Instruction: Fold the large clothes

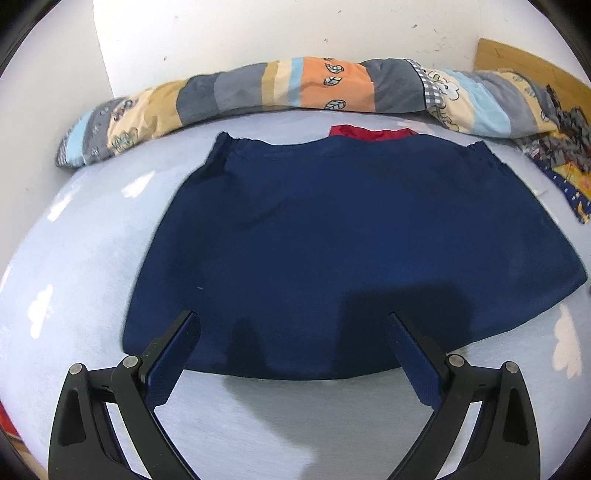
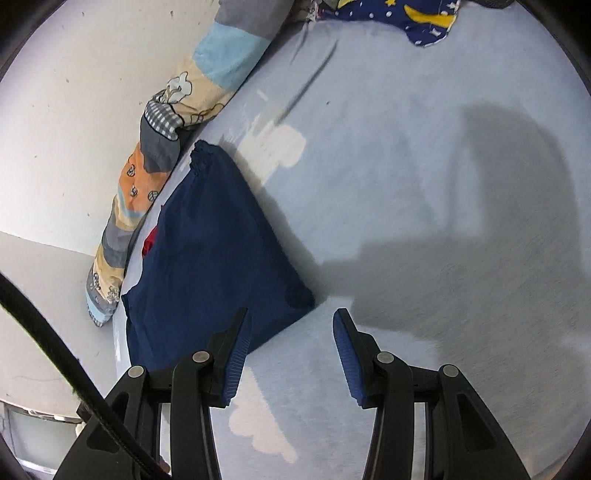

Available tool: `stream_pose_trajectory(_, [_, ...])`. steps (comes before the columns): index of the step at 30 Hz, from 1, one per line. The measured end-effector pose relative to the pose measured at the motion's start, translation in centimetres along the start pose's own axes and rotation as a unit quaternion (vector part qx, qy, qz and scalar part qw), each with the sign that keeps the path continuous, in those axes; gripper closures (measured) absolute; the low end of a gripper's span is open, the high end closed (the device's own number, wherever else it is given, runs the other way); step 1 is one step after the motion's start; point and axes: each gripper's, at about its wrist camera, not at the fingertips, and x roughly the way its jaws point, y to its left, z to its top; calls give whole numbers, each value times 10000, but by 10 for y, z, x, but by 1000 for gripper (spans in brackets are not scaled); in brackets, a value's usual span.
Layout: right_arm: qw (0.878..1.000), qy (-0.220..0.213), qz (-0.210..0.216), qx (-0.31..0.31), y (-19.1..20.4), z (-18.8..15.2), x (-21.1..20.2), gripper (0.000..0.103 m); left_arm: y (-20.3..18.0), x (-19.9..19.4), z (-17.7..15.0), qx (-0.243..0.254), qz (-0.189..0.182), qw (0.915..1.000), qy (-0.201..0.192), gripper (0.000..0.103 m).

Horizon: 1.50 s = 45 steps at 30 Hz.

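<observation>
A dark blue garment (image 1: 332,240) lies flat and folded on the pale blue bed sheet (image 1: 74,266), its gathered waistband at the far edge. A red piece of cloth (image 1: 369,132) peeks out beyond that edge. My left gripper (image 1: 293,317) is open and empty, its fingertips just above the garment's near edge. In the right wrist view the same garment (image 2: 207,258) lies to the left. My right gripper (image 2: 291,314) is open and empty, hovering just off the garment's near corner.
A rolled patchwork quilt (image 1: 295,85) runs along the white wall (image 1: 221,33) behind the garment. Crumpled patterned clothes (image 1: 565,147) lie at the far right; a dark blue starred cloth (image 2: 417,18) lies farther off. A black cable (image 2: 55,350) crosses the lower left.
</observation>
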Motion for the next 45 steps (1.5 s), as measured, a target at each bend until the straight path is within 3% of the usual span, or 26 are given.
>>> stream_pose_trajectory(5, [9998,118,-50,-127,13,-6,14,53,-29,5,-3,53,-337,9994,-17,3])
stream_pose_trajectory(9, [9995,170,-38,-265,21,-9,19,53,-56,17,-10,369,-226,9990,-94,3])
stream_pose_trajectory(12, [9992,208,-85,-328,22,-10,21,53,-68,38,-20,510,33,9985,199,2])
stream_pose_trajectory(14, [9993,219,-80,-288,19,-10,21,53,-67,36,-18,476,47,9987,149,2])
stream_pose_trajectory(16, [9995,215,-50,-247,17,-9,19,53,-64,23,-12,348,-142,9993,-80,12])
stream_pose_trajectory(20, [9996,174,-40,-221,17,-9,17,53,-63,-6,1,206,-365,9957,-824,13])
stream_pose_trajectory(21, [9996,172,-31,-200,17,-9,17,53,-65,-6,3,206,-429,9953,-841,13])
stream_pose_trajectory(23, [9996,203,-2,-204,18,-9,19,53,-72,8,1,325,-509,9965,-576,13])
stream_pose_trajectory(25, [9995,219,-43,-241,20,-10,21,53,-84,37,-11,682,-324,9971,-53,11])
stream_pose_trajectory(29, [9991,256,-185,-267,19,-11,22,53,-75,38,-7,573,-648,9962,-75,12])
stream_pose_trajectory(33, [9997,205,-93,-9,8,-7,21,53,-55,16,-1,556,-901,9936,-397,12])
stream_pose_trajectory(40, [9980,157,404,466,-1,-7,38,48,-27,9,-2,97,-1105,9927,-478,12])
stream_pose_trajectory(45, [9957,-65,738,550,5,-6,52,43,-47,20,-9,256,-1153,9925,-331,12])
